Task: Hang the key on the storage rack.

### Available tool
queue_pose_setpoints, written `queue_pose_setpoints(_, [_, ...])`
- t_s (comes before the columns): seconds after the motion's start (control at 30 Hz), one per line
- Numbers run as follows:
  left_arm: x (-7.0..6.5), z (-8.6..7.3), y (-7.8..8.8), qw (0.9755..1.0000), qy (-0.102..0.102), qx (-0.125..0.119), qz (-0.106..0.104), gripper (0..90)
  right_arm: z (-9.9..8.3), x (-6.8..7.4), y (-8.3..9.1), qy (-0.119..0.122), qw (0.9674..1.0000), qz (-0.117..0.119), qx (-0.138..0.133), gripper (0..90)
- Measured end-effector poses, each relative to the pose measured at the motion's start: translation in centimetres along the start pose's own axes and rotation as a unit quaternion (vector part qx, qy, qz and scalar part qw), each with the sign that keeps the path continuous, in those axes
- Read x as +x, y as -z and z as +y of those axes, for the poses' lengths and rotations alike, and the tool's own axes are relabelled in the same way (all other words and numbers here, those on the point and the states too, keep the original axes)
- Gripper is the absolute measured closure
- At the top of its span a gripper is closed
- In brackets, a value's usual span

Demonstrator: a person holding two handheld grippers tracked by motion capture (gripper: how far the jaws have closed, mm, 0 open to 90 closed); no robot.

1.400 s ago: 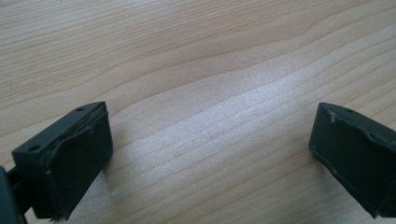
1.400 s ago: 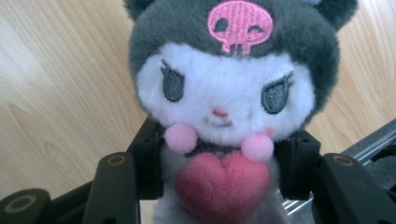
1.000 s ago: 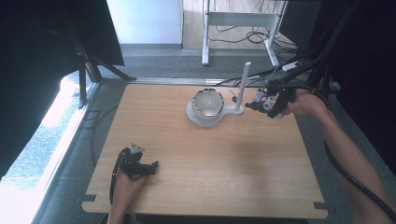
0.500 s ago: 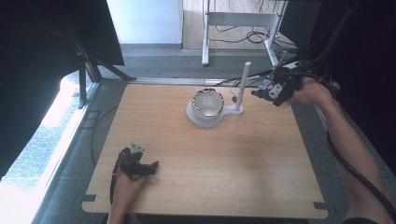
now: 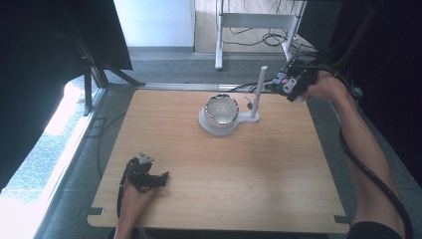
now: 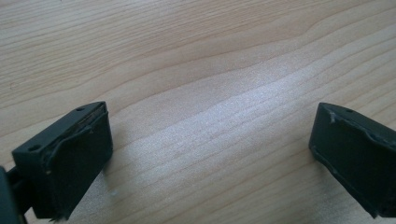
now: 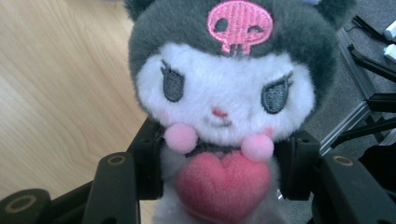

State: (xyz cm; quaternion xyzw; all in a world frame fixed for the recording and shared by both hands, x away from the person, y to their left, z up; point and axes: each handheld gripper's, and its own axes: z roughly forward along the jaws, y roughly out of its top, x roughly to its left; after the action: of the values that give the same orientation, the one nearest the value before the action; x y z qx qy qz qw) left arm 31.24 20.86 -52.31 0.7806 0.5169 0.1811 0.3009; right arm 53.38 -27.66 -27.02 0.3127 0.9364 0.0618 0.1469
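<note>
1. The right claw (image 5: 283, 85) hangs at the upper right of the high view, over the far right edge of the desk (image 5: 219, 199), with the forearm running down the right side of the frame.
2. Its jaws are clamped on a plush toy (image 7: 224, 102); in the right gripper view they press in on the toy's body from both sides, just below the white face and beside the red heart on its chest.
3. The toy has a dark grey hood with a pink skull patch, and it faces the camera upright between the jaws.
4. Behind the toy, that view has desk wood at the left and grey floor with black frame bars at the right, so the toy sits close to the desk's edge.
5. Just left of the right claw in the high view stands a white post (image 5: 258, 92) on a white base (image 5: 219, 124), which also bears a shiny bowl (image 5: 222, 109); post and claw are near but apart.
6. The left claw (image 5: 161, 177) lies on the desk at the lower left, close to the near edge, its jaws spread wide apart with bare wood between them.
7. The middle and near right of the desk are open wood, well apart from both claws.
</note>
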Motion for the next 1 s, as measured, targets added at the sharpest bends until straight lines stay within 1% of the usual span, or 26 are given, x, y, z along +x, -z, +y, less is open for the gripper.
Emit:
queue_pose_setpoints(0.03, [0.0,0.0,0.0,1.0000,0.000,0.000,0.000,0.0,0.0,0.0,0.0,0.000,1.0000,0.000,0.000,45.4])
queue_pose_setpoints(0.1, [0.0,0.0,0.0,1.0000,-0.001,0.001,0.000,0.0,0.7,-0.3,0.0,0.001,1.0000,-0.002,-0.002,45.4])
queue_pose_setpoints(0.2, [0.0,0.0,0.0,1.0000,-0.001,0.001,0.000,0.0,1.1,-0.5,-0.1,-0.002,1.0000,-0.005,0.002,45.4])
queue_pose_setpoints(0.33, [0.0,0.0,0.0,1.0000,0.000,0.000,0.000,0.0,1.4,-0.8,-0.3,-0.008,0.9999,-0.010,0.003,45.4])
queue_pose_setpoints(0.4, [0.0,0.0,0.0,1.0000,0.000,0.000,0.000,0.0,1.6,-0.9,-0.3,-0.008,0.9999,-0.008,-0.004,45.4])
queue_pose_setpoints(0.47, [0.0,0.0,0.0,1.0000,-0.001,0.001,0.000,0.0,1.9,-0.8,-0.2,-0.008,0.9999,-0.006,-0.007,45.4])
queue_pose_setpoints(0.53, [0.0,0.0,0.0,1.0000,-0.001,0.001,0.000,0.0,2.1,-0.6,0.0,-0.002,0.9999,-0.005,-0.012,45.4])
queue_pose_setpoints(0.7, [0.0,0.0,0.0,1.0000,0.001,0.001,0.000,0.0,2.5,-0.1,0.0,0.001,0.9999,0.000,-0.011,45.4])
queue_pose_setpoints(0.77, [0.0,0.0,0.0,1.0000,0.000,0.001,-0.001,0.0,2.8,0.5,-0.3,0.009,0.9999,0.012,-0.009,45.4])
queue_pose_setpoints(0.83, [0.0,0.0,0.0,1.0000,0.000,0.001,-0.001,0.0,2.9,0.8,-0.5,0.008,0.9999,0.014,-0.007,45.4])
queue_pose_setpoints(0.93, [0.0,0.0,0.0,1.0000,-0.001,0.001,0.000,0.0,2.9,0.7,-0.5,0.004,0.9999,0.011,-0.004,45.4])
queue_pose_setpoints(1.0, [0.0,0.0,0.0,1.0000,-0.002,0.001,0.000,0.0,2.8,0.7,-0.6,0.005,0.9998,0.019,-0.010,45.4])
